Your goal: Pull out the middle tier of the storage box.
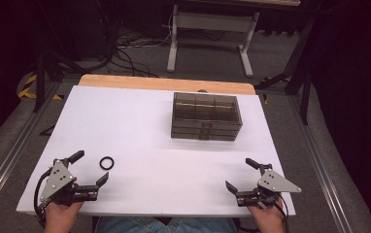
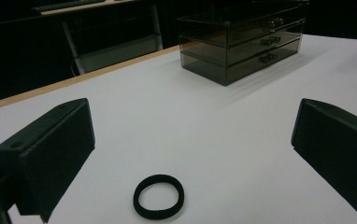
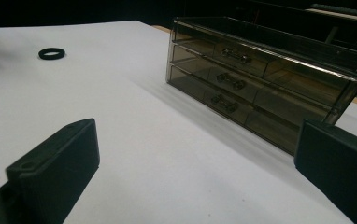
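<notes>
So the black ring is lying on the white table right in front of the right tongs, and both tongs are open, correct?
Not quite. The ring lies in front of the left tongs, not the right tongs, as the high view shows. It is on the table, and both are open.

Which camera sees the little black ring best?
The left gripper view: the black ring lies large and sharp on the white table, between that gripper's open jaws. The high view shows it small, just ahead of the left gripper. The right gripper view shows it tiny and far off.
</notes>
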`<state>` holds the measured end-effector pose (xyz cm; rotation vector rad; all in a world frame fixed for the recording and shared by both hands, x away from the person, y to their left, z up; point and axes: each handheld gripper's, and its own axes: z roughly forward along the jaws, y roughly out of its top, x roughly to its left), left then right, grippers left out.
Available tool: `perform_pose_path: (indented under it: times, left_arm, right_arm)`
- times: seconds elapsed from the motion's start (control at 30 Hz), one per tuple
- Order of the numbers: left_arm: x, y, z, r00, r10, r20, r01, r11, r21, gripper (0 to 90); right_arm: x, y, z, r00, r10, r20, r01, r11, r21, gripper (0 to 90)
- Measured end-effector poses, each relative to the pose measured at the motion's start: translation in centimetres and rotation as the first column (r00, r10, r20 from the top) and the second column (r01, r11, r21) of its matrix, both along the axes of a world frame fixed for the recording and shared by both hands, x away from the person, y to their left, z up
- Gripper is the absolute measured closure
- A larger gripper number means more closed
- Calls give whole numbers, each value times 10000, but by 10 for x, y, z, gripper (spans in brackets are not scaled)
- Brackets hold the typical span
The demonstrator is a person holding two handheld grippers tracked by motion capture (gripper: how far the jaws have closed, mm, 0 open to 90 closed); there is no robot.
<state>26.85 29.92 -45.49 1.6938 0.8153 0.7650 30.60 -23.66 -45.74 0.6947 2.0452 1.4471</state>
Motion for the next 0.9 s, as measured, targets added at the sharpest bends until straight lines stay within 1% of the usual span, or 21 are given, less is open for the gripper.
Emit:
perform_pose_path:
  times: [0.03, 0.17, 0.3, 0.33, 0.37, 0.43, 0.6, 0.7, 0.9]
  left_arm:
    - [0, 0, 0, 10000, 6, -3, -6, 10000, -9, 3]
    - [0, 0, -1, 10000, 9, -28, -9, 10000, 0, 3]
    - [0, 0, -1, 10000, 33, -58, -33, 10000, -34, 3]
    - [0, 0, -1, 10000, 38, -57, -39, 10000, -42, 3]
    - [0, 0, -1, 10000, 38, -57, -39, 10000, -42, 3]
    - [1, 0, -1, 10000, 60, -51, -60, 10000, -31, 3]
    - [1, 0, -1, 9999, 101, -52, -101, 9999, -52, 3]
    - [1, 0, -1, 10000, 32, -60, -32, 10000, 15, 3]
    - [1, -1, -1, 9999, 85, -72, -85, 10000, -5, 3]
  right_arm:
    - [1, 2, 1, 10000, 11, 24, -11, 9999, -145, 7]
    - [4, 6, 3, 10000, 49, -36, -50, 9998, -184, 7]
    - [8, 12, 6, 9998, 171, -59, -173, 9993, -323, 10]
    - [10, 16, 8, 9996, 261, -79, -264, 9986, -452, 11]
    - [10, 16, 8, 9996, 261, -79, -264, 9986, -452, 11]
    - [13, 20, 9, 9994, 342, -43, -344, 9976, -598, 11]
    - [19, 27, 12, 9988, 481, 36, -477, 9965, -692, 11]
    - [20, 29, 14, 9987, 509, 13, -507, 9963, -691, 11]
    - [27, 35, 17, 9982, 593, 31, -589, 9956, -733, 11]
